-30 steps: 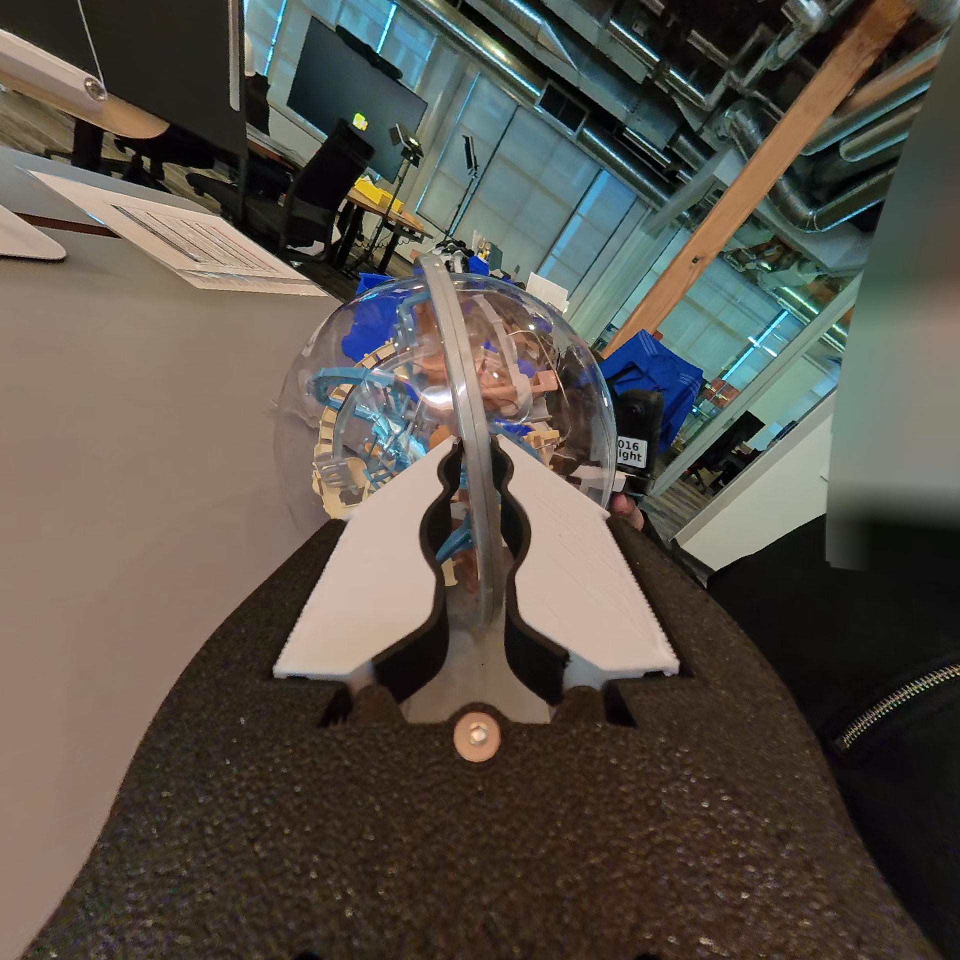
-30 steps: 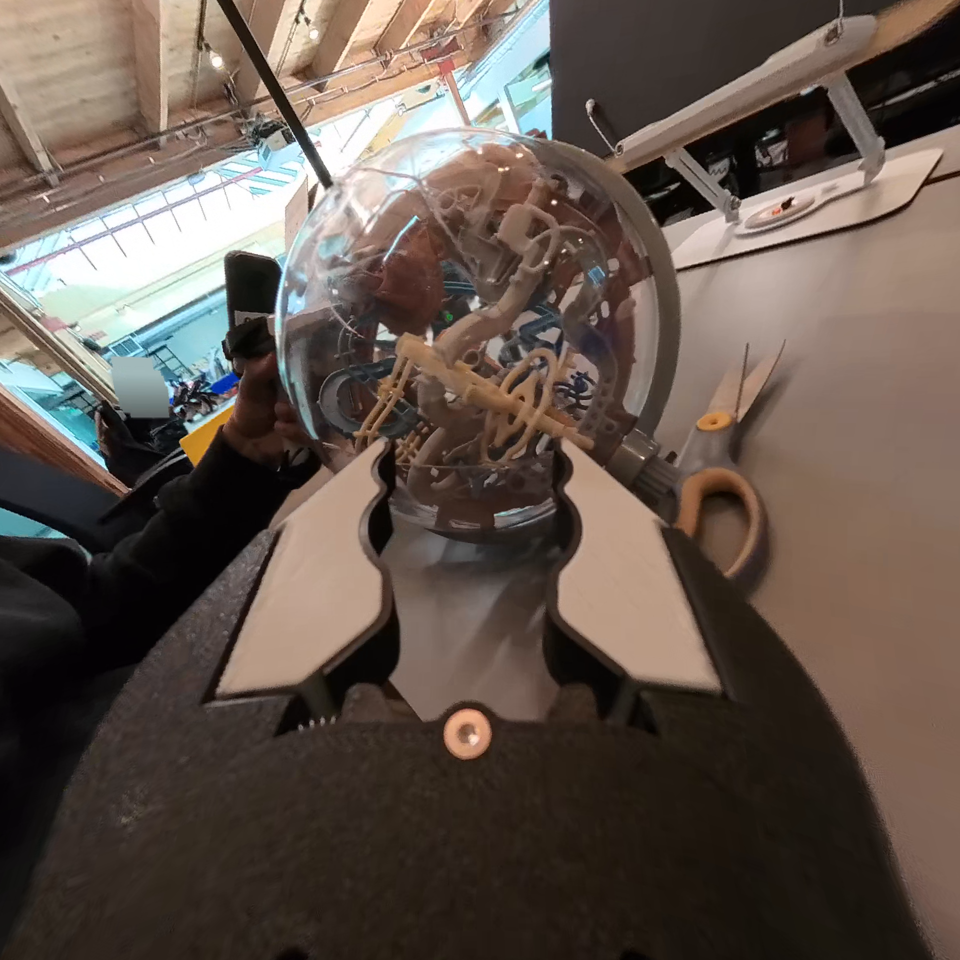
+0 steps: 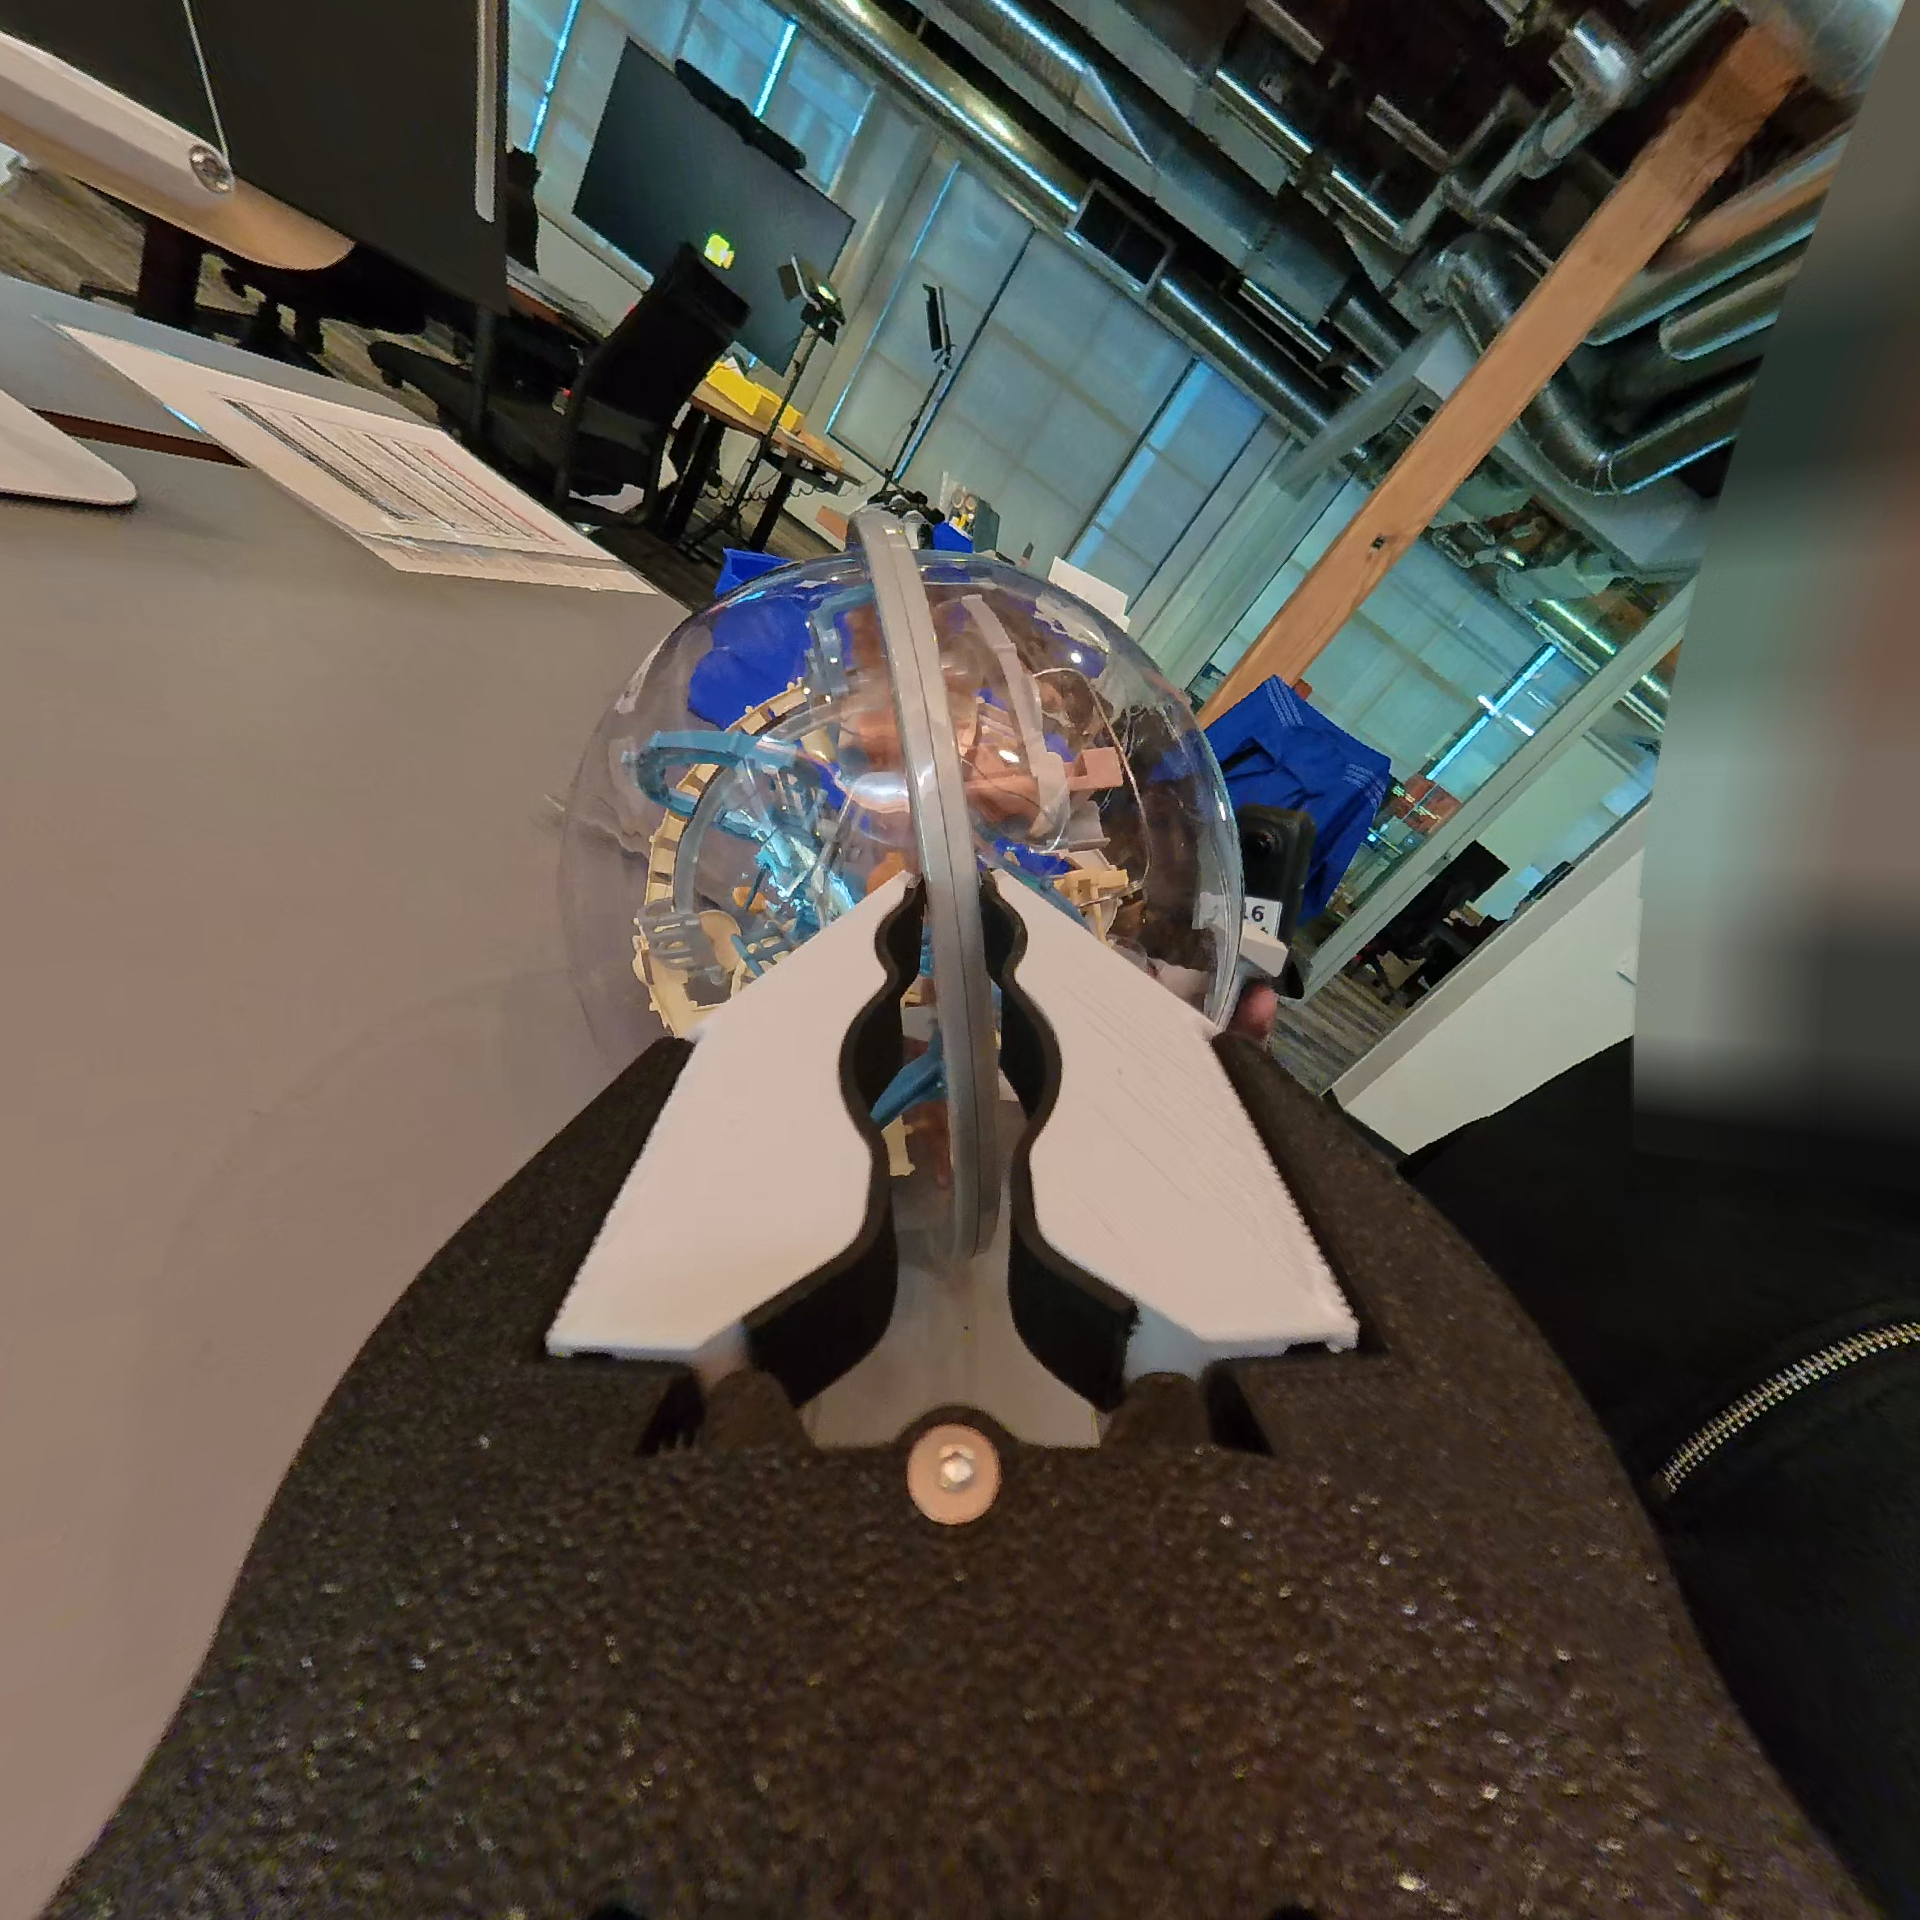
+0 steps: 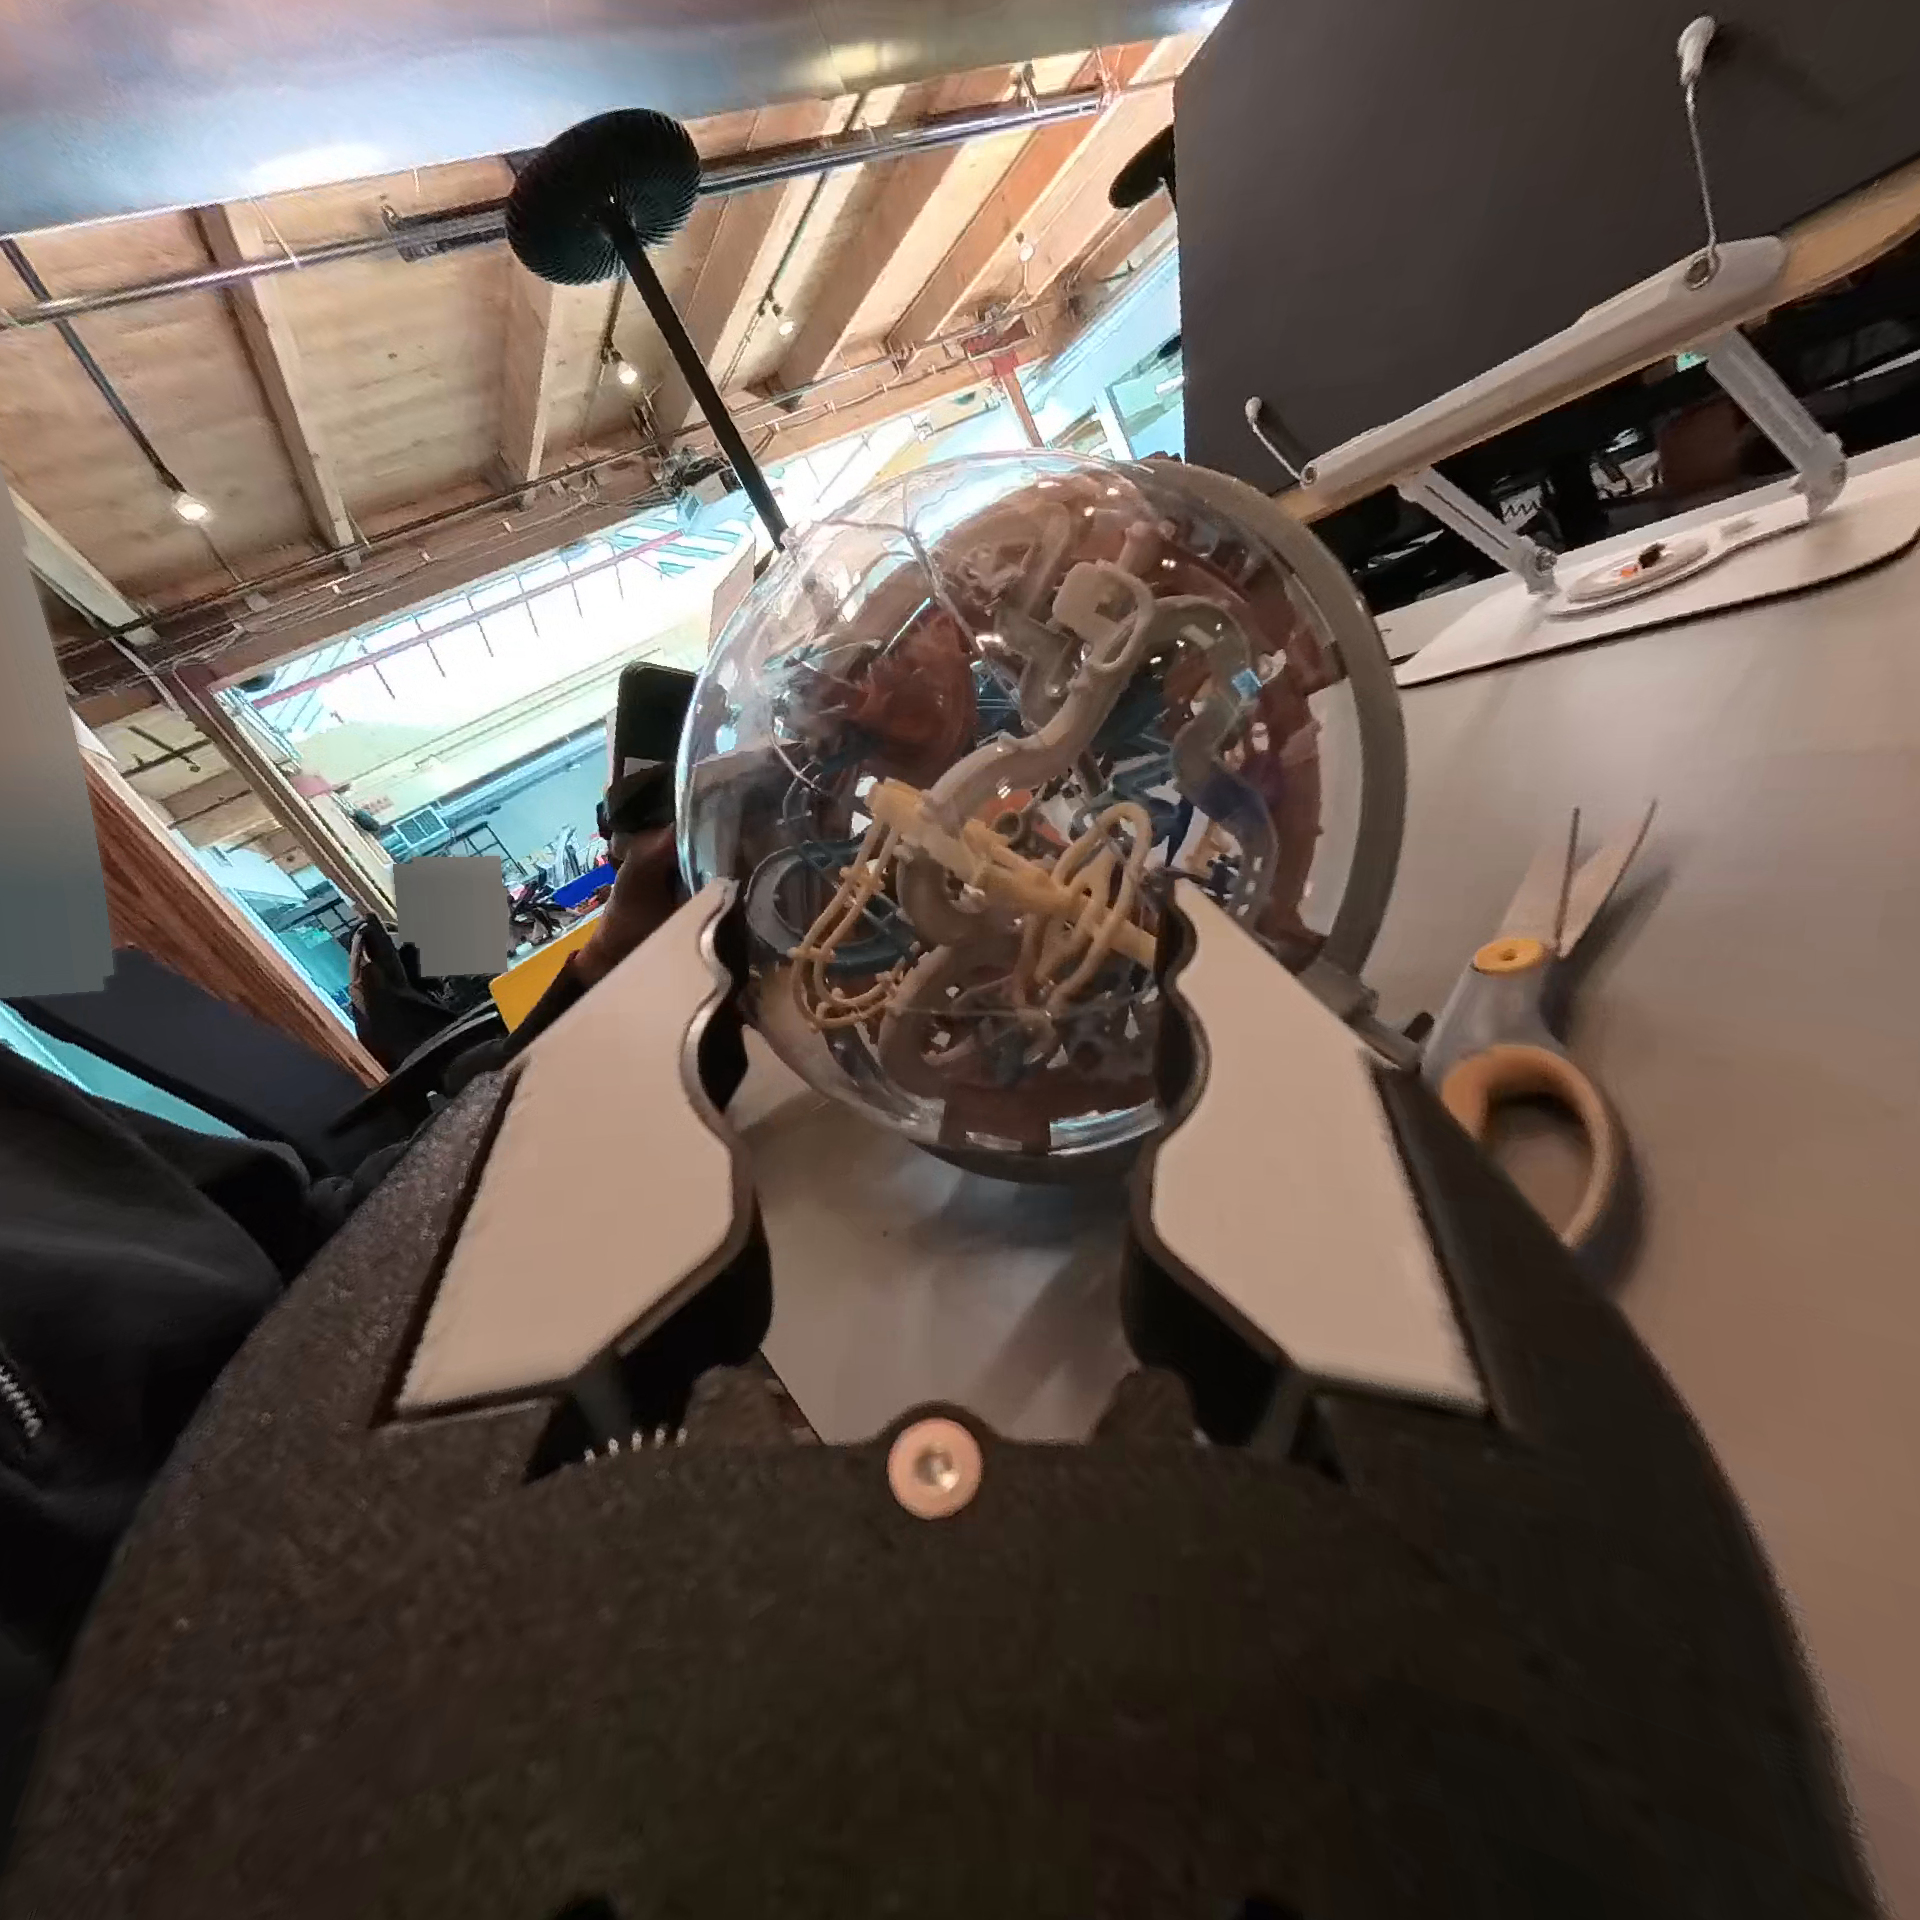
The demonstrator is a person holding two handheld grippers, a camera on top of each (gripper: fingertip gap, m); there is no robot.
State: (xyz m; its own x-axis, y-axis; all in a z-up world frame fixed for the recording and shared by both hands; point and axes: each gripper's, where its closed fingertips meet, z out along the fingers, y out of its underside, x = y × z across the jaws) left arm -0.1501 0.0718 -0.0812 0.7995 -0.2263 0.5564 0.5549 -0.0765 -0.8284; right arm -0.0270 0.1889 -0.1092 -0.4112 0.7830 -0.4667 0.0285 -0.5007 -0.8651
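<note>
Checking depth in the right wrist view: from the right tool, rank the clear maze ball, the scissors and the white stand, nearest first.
1. Clear maze ball, between the right tool's fingertips.
2. Scissors, on the table to the tool's right, beside the ball.
3. White stand, far back at upper right.

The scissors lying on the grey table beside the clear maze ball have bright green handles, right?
Not quite. The scissors do lie on the grey table beside the clear maze ball, but their handles are tan or yellowish with grey, not bright green. The right wrist view shows this.
</note>
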